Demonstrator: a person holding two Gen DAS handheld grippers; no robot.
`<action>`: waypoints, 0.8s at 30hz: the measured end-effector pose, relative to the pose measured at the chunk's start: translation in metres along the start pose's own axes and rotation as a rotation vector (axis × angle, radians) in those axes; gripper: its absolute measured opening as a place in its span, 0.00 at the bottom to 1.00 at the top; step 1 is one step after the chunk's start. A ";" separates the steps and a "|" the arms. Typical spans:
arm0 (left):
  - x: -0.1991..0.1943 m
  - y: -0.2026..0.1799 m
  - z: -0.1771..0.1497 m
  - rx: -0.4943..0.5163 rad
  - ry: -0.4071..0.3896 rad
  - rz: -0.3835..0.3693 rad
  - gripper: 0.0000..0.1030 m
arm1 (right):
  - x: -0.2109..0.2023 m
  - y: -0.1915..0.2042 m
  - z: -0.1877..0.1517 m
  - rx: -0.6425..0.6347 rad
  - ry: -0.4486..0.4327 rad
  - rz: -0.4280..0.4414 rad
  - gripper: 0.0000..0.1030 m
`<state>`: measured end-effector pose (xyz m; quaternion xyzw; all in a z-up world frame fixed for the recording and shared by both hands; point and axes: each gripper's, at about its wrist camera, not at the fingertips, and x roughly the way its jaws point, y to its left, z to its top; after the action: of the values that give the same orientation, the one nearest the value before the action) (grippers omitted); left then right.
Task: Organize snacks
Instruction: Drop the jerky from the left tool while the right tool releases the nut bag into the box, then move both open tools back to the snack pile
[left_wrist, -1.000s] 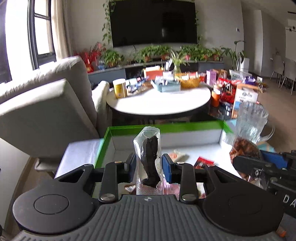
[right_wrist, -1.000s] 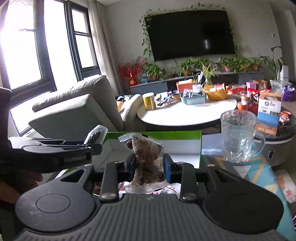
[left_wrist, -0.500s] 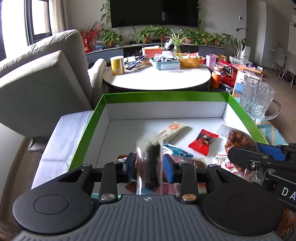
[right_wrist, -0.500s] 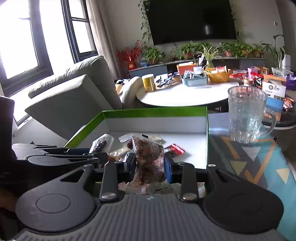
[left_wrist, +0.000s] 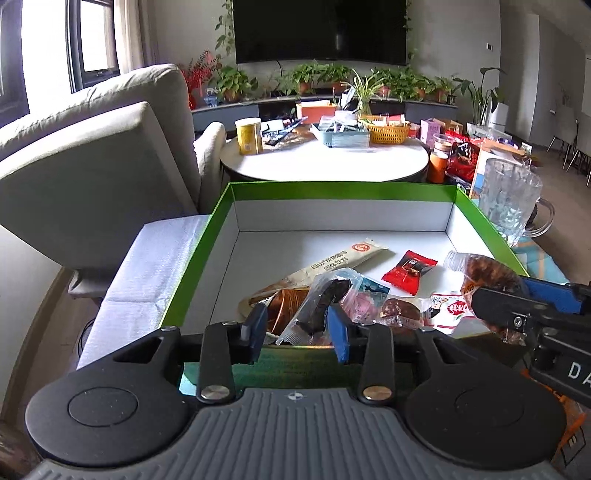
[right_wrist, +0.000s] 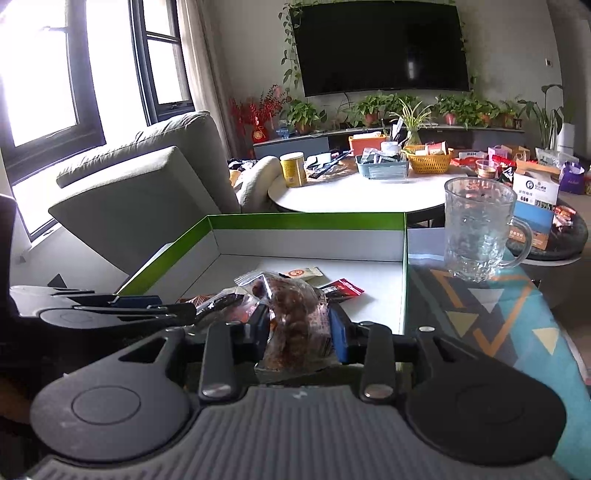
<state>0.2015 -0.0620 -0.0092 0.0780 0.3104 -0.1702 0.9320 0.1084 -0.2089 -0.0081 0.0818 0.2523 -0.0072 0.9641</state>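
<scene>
A green-rimmed white box (left_wrist: 332, 186) holds several wrapped snacks, among them a long beige sachet (left_wrist: 343, 258) and a red candy (left_wrist: 409, 266). My left gripper (left_wrist: 296, 330) hangs over the box's near edge with its jaws opening. A clear packet with a dark snack (left_wrist: 317, 306) leans between them onto the pile, with a gap at the left pad. My right gripper (right_wrist: 299, 330) is also opening; a puffy brown snack packet (right_wrist: 295, 317) still fills the space between both pads. In the left wrist view that packet (left_wrist: 487, 271) sticks out over the box's right side.
A glass mug (right_wrist: 478, 229) stands on the patterned cloth (right_wrist: 498, 314) right of the box. Behind are a grey sofa (left_wrist: 92, 177) on the left and a cluttered round white table (left_wrist: 332, 157). A white cloth (left_wrist: 147, 266) lies left of the box.
Both grippers have come down to the box. The left jaws widened and the dark packet tipped from upright onto the pile. The right jaws widened and the brown packet sagged.
</scene>
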 end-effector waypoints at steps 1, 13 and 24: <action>-0.003 0.000 -0.001 -0.001 -0.006 0.002 0.33 | -0.002 0.001 -0.001 -0.005 -0.002 -0.003 0.38; -0.029 0.005 -0.013 -0.032 -0.033 0.008 0.34 | -0.015 -0.002 -0.008 0.000 0.001 -0.004 0.42; -0.052 0.008 -0.030 -0.029 -0.025 0.002 0.37 | -0.034 -0.003 -0.028 -0.020 0.047 0.010 0.42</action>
<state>0.1485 -0.0331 -0.0010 0.0625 0.3012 -0.1655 0.9370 0.0647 -0.2080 -0.0161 0.0738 0.2744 0.0018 0.9588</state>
